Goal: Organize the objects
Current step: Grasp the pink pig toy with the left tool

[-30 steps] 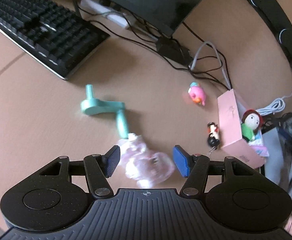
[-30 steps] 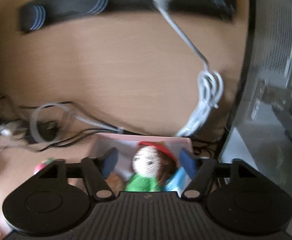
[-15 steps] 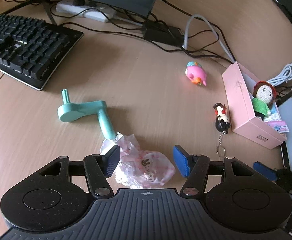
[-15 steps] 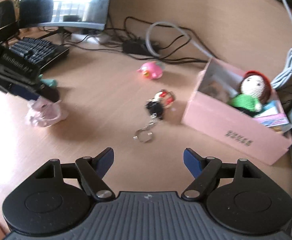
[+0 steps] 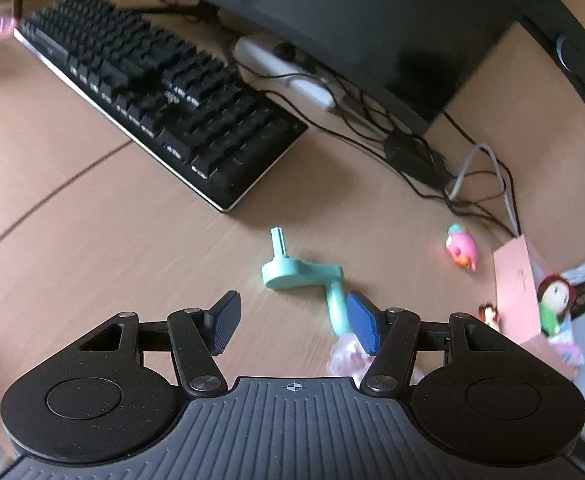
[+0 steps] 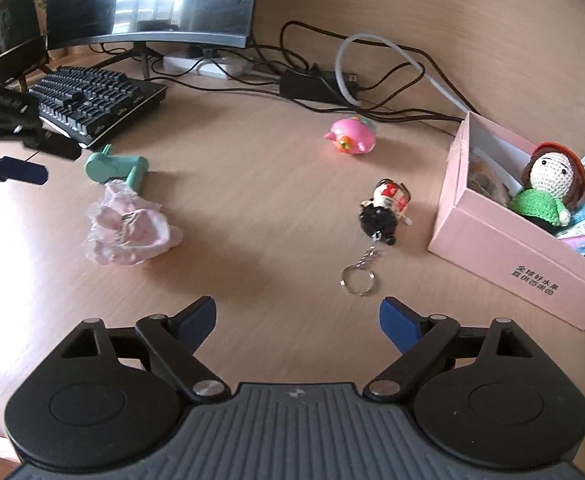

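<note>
My right gripper (image 6: 298, 316) hovers over bare desk, its jaws opening with nothing between them. Just ahead lies a keychain figure (image 6: 384, 208). To its right stands a pink box (image 6: 504, 256) holding a crochet doll (image 6: 548, 184). A pink pig toy (image 6: 352, 136) sits farther back. My left gripper (image 5: 292, 320) is open and empty. A teal crank (image 5: 300, 272) lies in front of it, its handle ending beside the right finger (image 5: 362, 322). A crumpled pink wrapper (image 5: 344, 356) shows partly behind that finger. In the right wrist view the left gripper (image 6: 42, 159) hangs by the teal crank (image 6: 116, 166).
A black keyboard (image 5: 164, 96) lies at the back left, in front of a monitor (image 6: 180, 0). A power strip (image 6: 204, 65), a black adapter (image 6: 316, 84) and tangled cables cross the back of the desk. Two dark speakers (image 6: 44, 20) stand far left.
My right gripper pulled back from the pink box and widened, leaving the doll inside. My left gripper swung left, so the wrapper went from between its fingers to behind the right one.
</note>
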`<state>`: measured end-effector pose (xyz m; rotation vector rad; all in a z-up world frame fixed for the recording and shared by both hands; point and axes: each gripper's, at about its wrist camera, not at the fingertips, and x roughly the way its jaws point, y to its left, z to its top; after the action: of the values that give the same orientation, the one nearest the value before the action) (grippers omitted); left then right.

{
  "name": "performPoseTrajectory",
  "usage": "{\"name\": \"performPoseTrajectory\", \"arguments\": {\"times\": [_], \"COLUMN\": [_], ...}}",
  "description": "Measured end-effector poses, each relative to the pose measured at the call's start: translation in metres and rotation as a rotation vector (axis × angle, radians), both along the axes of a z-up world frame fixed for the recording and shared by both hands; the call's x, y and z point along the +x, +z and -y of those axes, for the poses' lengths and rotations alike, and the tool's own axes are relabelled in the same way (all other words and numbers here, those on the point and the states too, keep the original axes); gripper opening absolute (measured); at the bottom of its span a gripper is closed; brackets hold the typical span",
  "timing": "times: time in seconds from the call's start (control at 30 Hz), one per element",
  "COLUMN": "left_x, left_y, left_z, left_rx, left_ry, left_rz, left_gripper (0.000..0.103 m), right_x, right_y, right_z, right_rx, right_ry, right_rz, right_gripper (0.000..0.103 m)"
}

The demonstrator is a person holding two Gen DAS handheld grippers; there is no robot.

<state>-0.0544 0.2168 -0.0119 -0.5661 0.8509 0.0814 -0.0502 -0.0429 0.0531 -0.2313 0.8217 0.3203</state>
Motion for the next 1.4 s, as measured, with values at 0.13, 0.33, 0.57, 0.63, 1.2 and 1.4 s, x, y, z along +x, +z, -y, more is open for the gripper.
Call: {"name": "performPoseTrajectory", "arguments": {"times": [0.13,0.33,0.57,0.63,1.2,1.4], "left_x": [0.017,0.036,0.025,0.017,0.08,0.179], "left_y": [-0.007,-0.02,-0.017,-0.013,0.012,0.016], "left_z": [0.005,0.045,0.069,0.059,0.091,0.16], "left_rx": [-0.055,-0.146,-0.227,-0.189,-0.083,0.043], "left_ry": [0.001,-0.222,-0.405,-0.397,-0.513,-0.528], "left_rz": [0.009,-0.027,0.031,0.057,0.179,0.13], "left_gripper": [0.063,0.063,0.063,0.063,0.063,0.063], "right_x": [-0.011,0.005,0.078,0.098,0.016,-0.017], "right_y": [0.003,0.01,-0.004,-0.014,0.015,0.033], "right_z": [-0.003,0.013,0.017,0.011,0.074,0.08], "right_rx": [-0.041,-0.041,-0.019,-0.041,-0.195,-0.106], "right_ry": [0.01,-0.066,-0.204,-0.238,-0.301,-0.33], "right_rz": [0.025,0.03,0.047,0.042,-0.002,0.073], "right_gripper": [0.09,0.09,0.068,0.049,0.072,0.082]}}
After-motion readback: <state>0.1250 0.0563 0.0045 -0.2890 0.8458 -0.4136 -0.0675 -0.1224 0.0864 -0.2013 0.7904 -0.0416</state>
